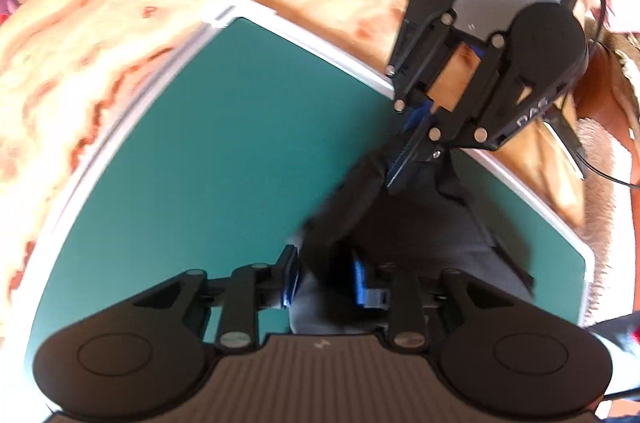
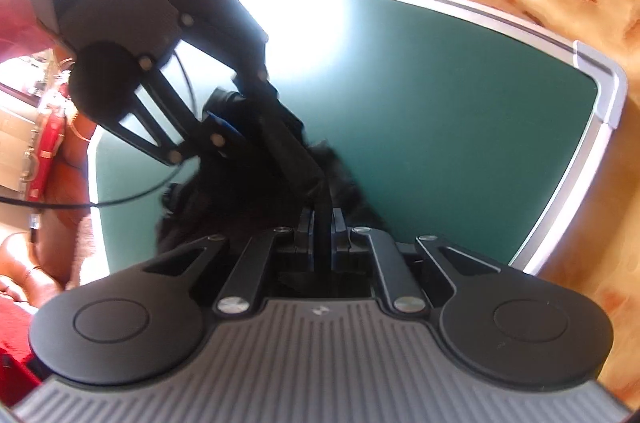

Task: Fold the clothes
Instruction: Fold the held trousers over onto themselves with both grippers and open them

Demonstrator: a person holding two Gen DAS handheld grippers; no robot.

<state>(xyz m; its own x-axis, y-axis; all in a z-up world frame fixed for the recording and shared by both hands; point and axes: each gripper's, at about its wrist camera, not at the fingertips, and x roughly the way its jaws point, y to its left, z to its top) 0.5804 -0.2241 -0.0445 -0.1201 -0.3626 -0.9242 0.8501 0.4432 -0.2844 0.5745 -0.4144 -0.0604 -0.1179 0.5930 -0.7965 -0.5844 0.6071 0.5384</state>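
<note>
Right tool pinches dark cloth — probably clothing.

Strong daylight enters from the upper left of the right wrist view, burning out the far edge of the green board. The black garment reads as featureless shadow. Both views show motion blur and heavy fisheye bending toward the edges.

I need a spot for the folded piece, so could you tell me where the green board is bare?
The green board is bare from its white frame to the black garment. It is crowded around the garment, where the left claw and the right claw meet.
</note>
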